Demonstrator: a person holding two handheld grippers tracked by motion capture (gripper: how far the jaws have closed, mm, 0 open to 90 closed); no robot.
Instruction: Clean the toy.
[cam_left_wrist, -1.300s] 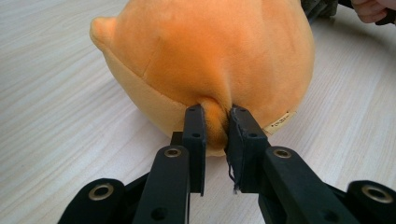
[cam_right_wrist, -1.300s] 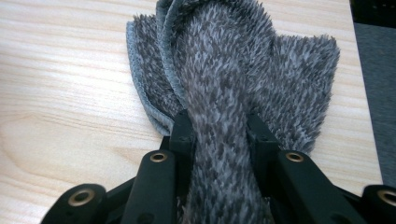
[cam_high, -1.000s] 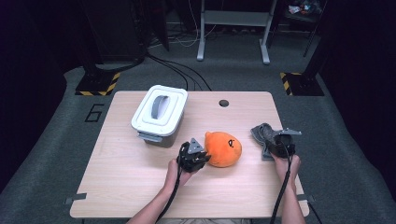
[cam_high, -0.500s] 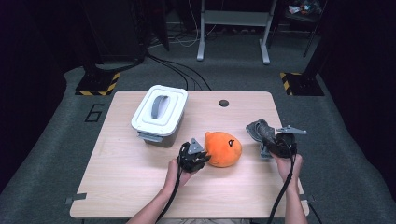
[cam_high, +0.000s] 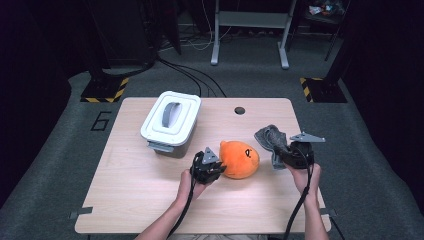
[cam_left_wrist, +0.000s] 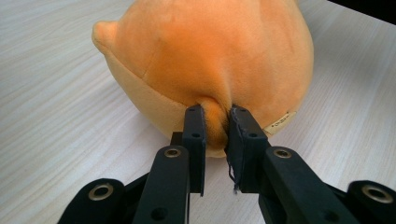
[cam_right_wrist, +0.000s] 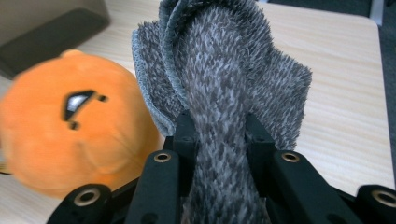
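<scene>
A round orange plush toy lies near the middle of the wooden table. My left gripper is shut on a pinch of the toy's fabric at its left side. A grey fuzzy cloth hangs bunched between the jaws of my right gripper, which is shut on it and holds it lifted off the table, to the right of the toy.
A white lidded bin with a grey handle stands at the back left of the table. A small round hole sits near the table's far edge. Dark floor with cables and stands surrounds the table.
My right gripper has risen and shifted slightly left toward the toy, carrying the grey cloth off the table. The left gripper and the toy have stayed put.
</scene>
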